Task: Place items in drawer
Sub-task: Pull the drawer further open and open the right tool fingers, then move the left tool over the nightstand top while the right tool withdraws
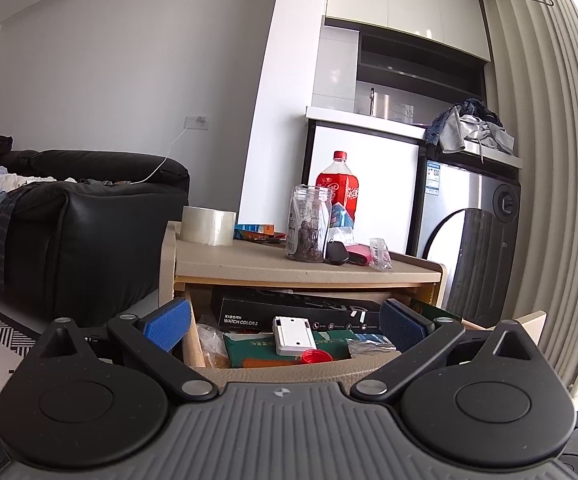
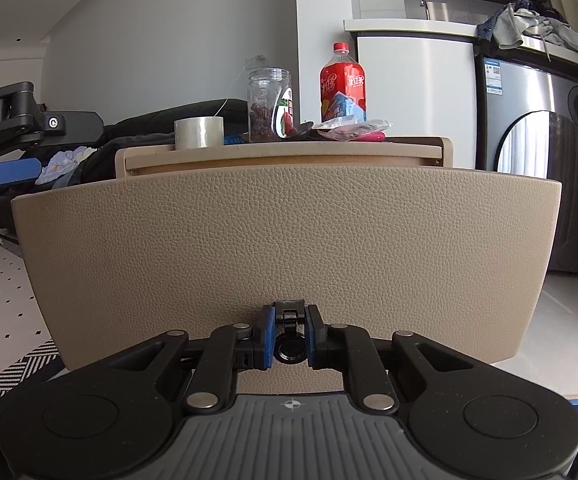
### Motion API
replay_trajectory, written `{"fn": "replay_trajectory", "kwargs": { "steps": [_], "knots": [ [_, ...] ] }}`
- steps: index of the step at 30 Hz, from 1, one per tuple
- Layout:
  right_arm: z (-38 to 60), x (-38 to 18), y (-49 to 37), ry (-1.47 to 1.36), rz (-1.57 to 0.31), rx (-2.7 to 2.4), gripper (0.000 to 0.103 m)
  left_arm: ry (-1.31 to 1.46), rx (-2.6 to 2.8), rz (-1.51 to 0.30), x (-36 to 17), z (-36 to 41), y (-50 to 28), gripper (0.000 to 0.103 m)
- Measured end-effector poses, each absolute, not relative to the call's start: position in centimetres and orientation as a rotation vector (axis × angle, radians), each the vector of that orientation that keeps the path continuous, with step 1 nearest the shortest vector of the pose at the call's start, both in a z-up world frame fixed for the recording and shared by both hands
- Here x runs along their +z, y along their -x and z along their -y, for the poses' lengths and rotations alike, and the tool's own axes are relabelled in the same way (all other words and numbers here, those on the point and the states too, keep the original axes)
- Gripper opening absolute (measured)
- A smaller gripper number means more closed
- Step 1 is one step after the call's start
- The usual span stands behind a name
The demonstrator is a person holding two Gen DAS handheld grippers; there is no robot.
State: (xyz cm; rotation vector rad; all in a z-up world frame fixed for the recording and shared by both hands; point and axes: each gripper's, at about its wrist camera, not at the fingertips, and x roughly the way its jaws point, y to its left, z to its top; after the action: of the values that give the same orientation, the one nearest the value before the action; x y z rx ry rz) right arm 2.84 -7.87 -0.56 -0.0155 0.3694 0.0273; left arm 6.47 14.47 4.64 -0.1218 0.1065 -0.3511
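Up front in the left wrist view, the left gripper (image 1: 285, 322) hangs spread wide and empty over the open beige leather-fronted drawer (image 1: 289, 374) — crammed with a black watch box (image 1: 289, 312) and a white plastic plate (image 1: 292, 336). From the right wrist view, the right gripper (image 2: 289, 338) clamps the drawer's black ring pull (image 2: 289, 350), the drawer front blocking the inside; a clear tape roll (image 2: 199, 132) stands on top.
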Motion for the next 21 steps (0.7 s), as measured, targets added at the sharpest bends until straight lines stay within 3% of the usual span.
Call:
{"fn": "replay_trajectory", "kwargs": {
  "steps": [11, 21],
  "knots": [
    [8.0, 0.3, -1.9, 0.063, -0.330, 0.056, 0.024, 0.092, -0.273, -0.109, 5.1, -12.1, -6.5, 0.103],
    [10.8, 1.8, -0.6, 0.013, -0.256, 0.068, 0.038, 0.184, -0.257, -0.080, 7.0, -9.5, -6.9, 0.103]
  ]
}}
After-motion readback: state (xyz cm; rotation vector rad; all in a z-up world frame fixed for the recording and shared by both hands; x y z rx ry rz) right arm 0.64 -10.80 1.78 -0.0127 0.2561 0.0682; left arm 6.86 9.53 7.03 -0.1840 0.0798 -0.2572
